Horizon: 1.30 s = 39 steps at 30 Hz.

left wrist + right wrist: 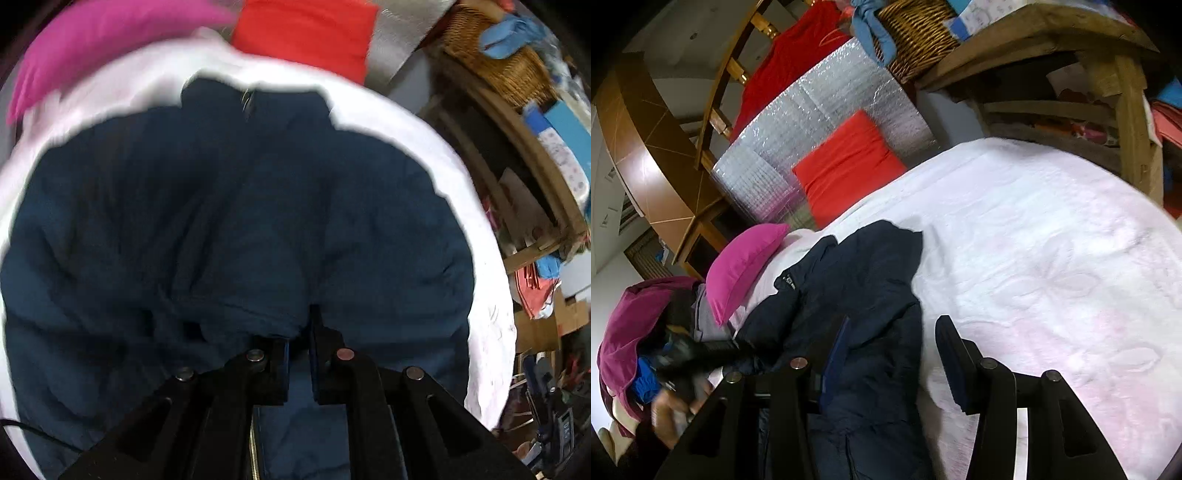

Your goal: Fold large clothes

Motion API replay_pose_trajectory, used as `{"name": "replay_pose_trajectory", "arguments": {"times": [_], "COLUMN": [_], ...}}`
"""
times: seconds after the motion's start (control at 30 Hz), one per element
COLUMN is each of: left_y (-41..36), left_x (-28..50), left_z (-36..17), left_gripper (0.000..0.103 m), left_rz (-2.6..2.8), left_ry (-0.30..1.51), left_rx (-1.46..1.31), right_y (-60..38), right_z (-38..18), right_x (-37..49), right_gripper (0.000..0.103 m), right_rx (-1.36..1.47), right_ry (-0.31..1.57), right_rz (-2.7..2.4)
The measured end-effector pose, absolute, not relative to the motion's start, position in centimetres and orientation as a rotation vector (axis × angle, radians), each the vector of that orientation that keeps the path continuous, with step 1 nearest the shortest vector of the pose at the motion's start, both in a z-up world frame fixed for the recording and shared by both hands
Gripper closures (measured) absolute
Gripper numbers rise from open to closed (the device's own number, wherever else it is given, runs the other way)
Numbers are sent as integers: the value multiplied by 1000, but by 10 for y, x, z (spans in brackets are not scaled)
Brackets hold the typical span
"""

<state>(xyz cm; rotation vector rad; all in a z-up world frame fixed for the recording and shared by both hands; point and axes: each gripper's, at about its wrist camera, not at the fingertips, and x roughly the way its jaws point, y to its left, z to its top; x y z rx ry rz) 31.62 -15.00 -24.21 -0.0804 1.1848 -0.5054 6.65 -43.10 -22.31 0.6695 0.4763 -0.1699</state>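
Observation:
A navy padded jacket (236, 229) lies spread on a white bed cover (454, 184) and fills most of the left wrist view. At the bottom of that view my left gripper (297, 332) is shut on a bunched fold of the jacket. In the right wrist view the jacket (857, 295) lies at the left of the bed cover (1052, 258). My right gripper (894, 354) stands open just above the jacket's edge, one finger over the jacket and the other over the cover, with nothing pinched. The left gripper (698, 354) shows there as a dark blur at the jacket's left side.
A pink pillow (746, 266) rests at the head of the bed, beside a red cushion (849, 162) and a silver foil sheet (820, 110). A wooden table (1034, 44) with a wicker basket (916, 33) stands past the bed. A magenta garment (624, 325) is heaped at the left.

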Motion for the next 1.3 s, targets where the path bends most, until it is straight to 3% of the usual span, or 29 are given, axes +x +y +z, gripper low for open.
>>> {"name": "replay_pose_trajectory", "arguments": {"times": [0.07,0.13,0.2,0.23,0.47,0.57,0.73,0.97,1.3], "left_y": [-139,-127,-116,-105,-25,8,45,58,78], "left_x": [308,296,279,269,223,213,208,255,318], "left_z": [-239,-228,-214,-207,-164,-144,-121,-157,-202], "left_gripper": [86,56,40,38,37,37,30,30,30], "left_rz": [-513,-538,-518,-497,-411,-291,-111,34,118], "left_ry": [1179,1186,1173,1152,1103,1041,934,910,897], "left_rx": [-93,-112,-106,-98,-246,-289,-313,-335,-263], "right_y": [-435,-437,-437,-435,-402,-381,-339,-264,-188], "right_z": [-221,-220,-219,-219,-196,-185,-174,-159,-177], "right_x": [58,49,41,38,11,4,11,80,218], "right_gripper": [51,50,45,42,37,30,29,22,21], "right_rx": [669,675,691,699,643,585,492,277,72], "right_ry": [473,475,481,484,492,518,583,679,780], "right_rz": [-174,-172,-163,-153,-88,-49,9,94,157]}}
